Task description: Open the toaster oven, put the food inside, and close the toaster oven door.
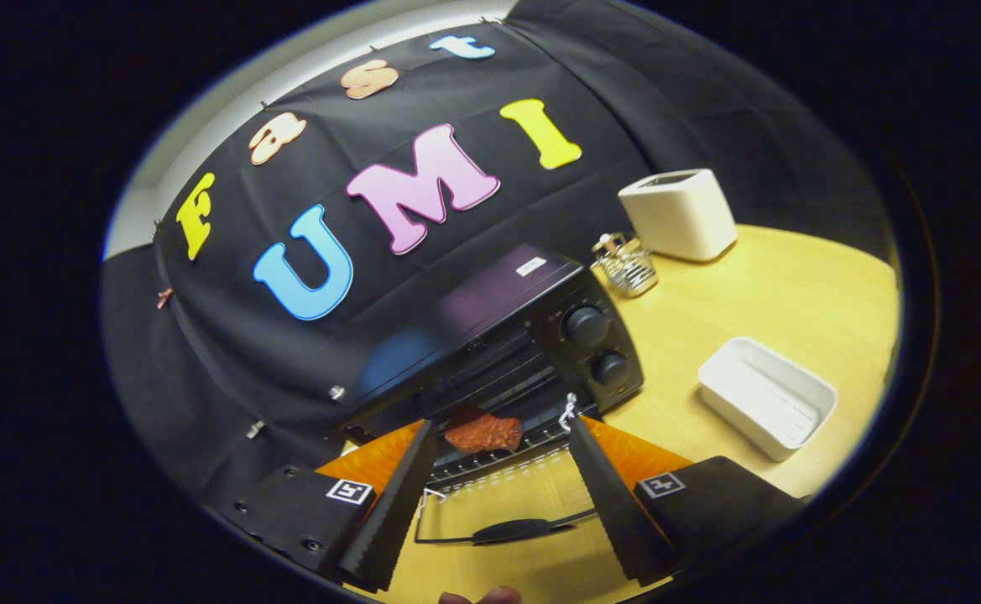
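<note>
Already the food [482, 431] lay inside the toaster oven [490, 344]; my gripper [503, 432] stood released, so I judged hooking beneath its lowered door [498, 503] best.

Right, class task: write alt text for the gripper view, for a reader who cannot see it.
An open gripper faces a black toaster oven whose door hangs open, a reddish piece of food lying on its rack just beyond the fingers. On the wooden table beside it are a white tray, a wire rack and a white toaster.

A mock kitchen staged in a recording booth.
Black cloth walls back a pale wooden counter [792, 277] holding a black toaster oven [540, 327], white toaster [679, 214] and white plastic tray [767, 398].
</note>
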Available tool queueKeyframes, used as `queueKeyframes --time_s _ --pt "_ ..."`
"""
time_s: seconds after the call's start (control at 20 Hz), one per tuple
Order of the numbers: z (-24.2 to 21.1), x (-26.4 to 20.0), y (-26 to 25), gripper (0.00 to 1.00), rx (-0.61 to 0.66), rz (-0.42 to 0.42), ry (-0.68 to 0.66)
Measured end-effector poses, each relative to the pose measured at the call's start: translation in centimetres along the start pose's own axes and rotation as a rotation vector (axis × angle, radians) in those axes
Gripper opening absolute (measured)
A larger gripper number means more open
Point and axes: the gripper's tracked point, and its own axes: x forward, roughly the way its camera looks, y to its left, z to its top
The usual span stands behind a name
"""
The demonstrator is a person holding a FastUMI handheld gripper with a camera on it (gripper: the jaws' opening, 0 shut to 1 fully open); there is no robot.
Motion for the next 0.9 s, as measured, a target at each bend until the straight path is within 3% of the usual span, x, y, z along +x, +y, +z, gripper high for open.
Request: queueKeyframes --time_s 0.1,0.25,0.55,0.7,0.9 --pt "-1.2 -1.0 -0.8 0.98 -0.037 -0.044 -0.007" --pt "-5.4 -1.6 -1.6 0.99 -0.176 -0.091 0.108" --pt "-14.8 -2.8 -1.0 0.99 -0.465 -0.066 0.373" --pt "-18.3 -3.5 -0.8 0.99 -0.512 -0.076 0.453" --pt "-20.4 -1.9 -0.7 0.99 -0.474 -0.079 0.494"
